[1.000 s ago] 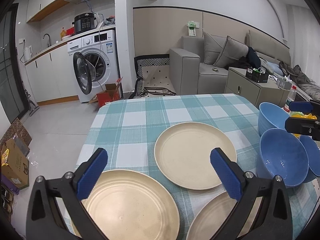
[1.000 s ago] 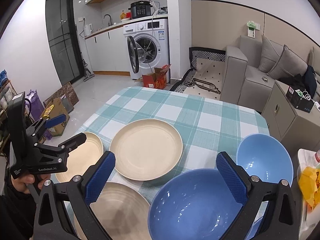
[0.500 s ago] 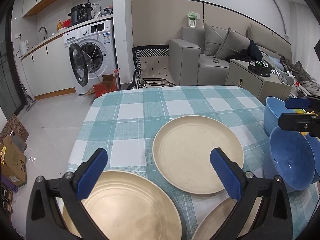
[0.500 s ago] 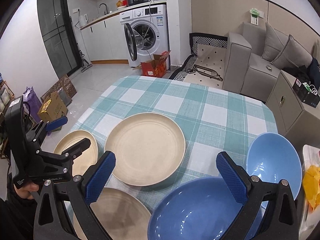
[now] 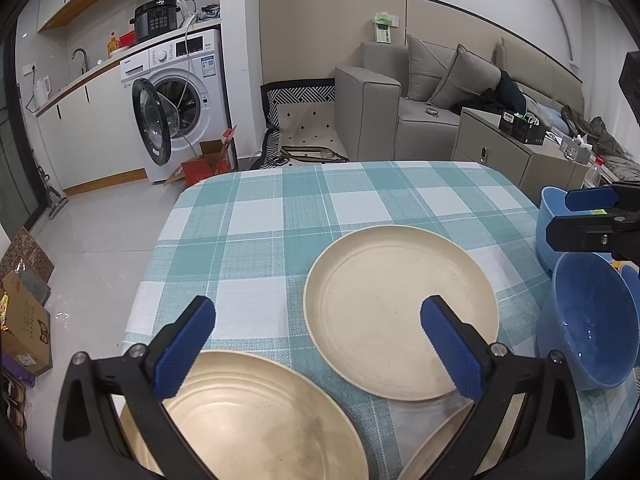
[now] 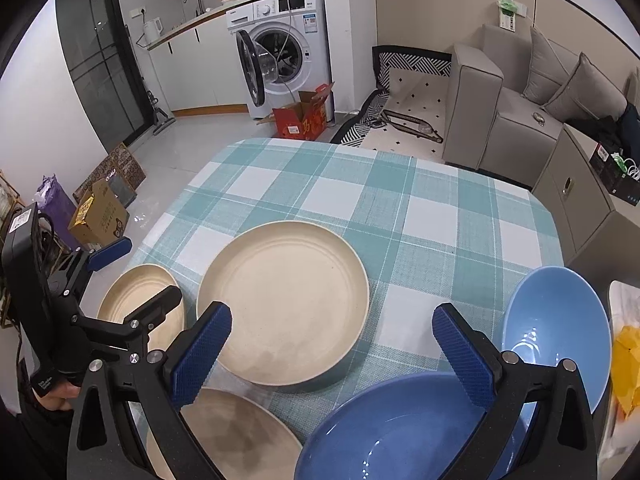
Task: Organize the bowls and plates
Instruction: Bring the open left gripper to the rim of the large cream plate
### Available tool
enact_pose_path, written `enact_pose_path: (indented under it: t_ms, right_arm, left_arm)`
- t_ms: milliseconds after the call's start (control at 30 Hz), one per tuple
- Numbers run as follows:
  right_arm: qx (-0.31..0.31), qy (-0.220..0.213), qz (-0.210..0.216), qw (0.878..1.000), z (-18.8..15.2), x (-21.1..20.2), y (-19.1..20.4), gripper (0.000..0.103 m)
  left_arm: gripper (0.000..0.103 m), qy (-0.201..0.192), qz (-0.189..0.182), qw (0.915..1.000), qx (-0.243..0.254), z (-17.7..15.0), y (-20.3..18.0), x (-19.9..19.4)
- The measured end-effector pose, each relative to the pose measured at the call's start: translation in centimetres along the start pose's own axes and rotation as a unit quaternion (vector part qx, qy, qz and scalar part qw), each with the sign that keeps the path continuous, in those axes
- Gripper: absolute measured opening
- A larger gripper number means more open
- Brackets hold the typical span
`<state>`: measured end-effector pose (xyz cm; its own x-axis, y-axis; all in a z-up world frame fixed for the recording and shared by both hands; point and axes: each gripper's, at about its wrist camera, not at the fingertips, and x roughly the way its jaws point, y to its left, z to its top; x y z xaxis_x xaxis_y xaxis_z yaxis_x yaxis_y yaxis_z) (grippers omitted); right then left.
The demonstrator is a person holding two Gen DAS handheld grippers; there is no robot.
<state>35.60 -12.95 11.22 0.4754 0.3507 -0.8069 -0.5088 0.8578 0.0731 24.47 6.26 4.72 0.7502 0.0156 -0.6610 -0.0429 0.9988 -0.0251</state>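
This is a lived-in home, an open-plan flat where kitchen and living room share one space; a white front-loading washing machine (image 5: 180, 108) stands with its round door open under a light kitchen counter, and a black electric pressure cooker (image 5: 157, 20) sits on top of it; a curved metal tap (image 5: 80, 56) and a white electric kettle (image 5: 42, 87) mark the sink end; a grey fabric sofa with cushions (image 5: 416, 96) fills the other side; a surface under a teal-and-white checked tablecloth (image 5: 280, 216) carries beige round plates (image 5: 400, 312) and blue bowls (image 6: 556, 328); cardboard boxes (image 6: 100, 212) lie on the pale tiled floor.
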Motion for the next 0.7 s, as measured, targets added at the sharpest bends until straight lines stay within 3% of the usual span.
enact_pose_path:
  t_ms: [700]
  right_arm:
    - [-0.007, 0.082, -0.005, 0.997, 1.1, 6.1, 1.1, 0.102]
  left_arm:
    - [0.101, 0.048, -0.007, 0.9988, 0.001, 0.1, -0.2, 3.3]
